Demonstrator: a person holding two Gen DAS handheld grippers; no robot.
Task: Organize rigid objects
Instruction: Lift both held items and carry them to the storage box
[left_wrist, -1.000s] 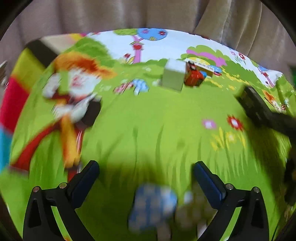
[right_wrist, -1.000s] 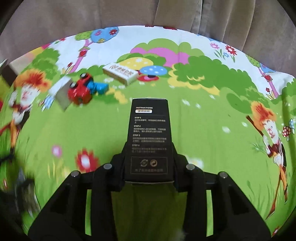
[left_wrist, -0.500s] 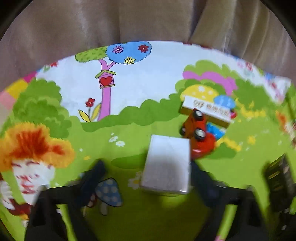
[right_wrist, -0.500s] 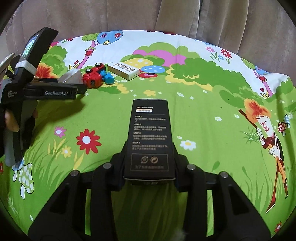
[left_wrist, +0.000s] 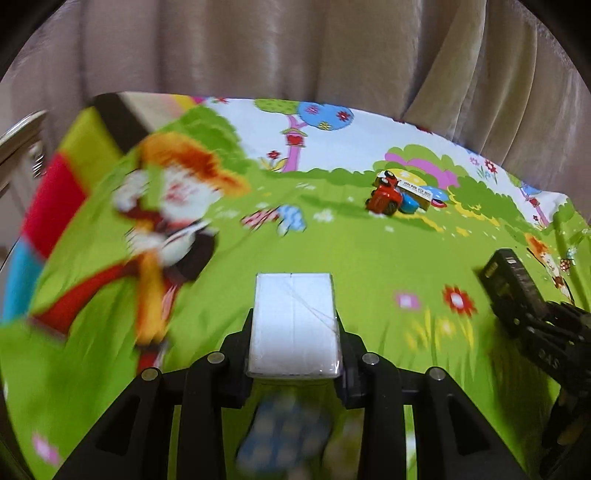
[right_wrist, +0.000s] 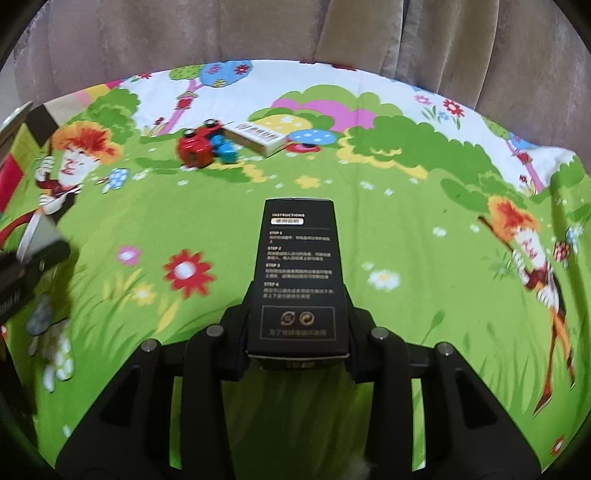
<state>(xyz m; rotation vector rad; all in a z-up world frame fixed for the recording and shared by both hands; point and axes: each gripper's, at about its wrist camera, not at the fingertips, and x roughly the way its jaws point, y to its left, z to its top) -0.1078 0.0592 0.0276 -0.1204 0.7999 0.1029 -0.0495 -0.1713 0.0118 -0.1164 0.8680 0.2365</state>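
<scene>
Bright cartoon-print cloth (right_wrist: 369, 229) spreads across the surface, beige curtain (right_wrist: 258, 33) hanging in folds behind it

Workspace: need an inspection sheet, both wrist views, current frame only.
Surface: cartoon-print cloth, mostly green, covers the table.
Job's things: white box in the left gripper; black box with printed instructions in the right gripper; red toy car, tipped so its wheels show, touching a blue block; flat cream box just behind them.
Clutter: nothing seen.
Grippers: left gripper shut on the white box; right gripper shut on the black box, both held above the cloth.
Cables: nothing seen.
Surroundings: beige curtain behind the table.
</scene>
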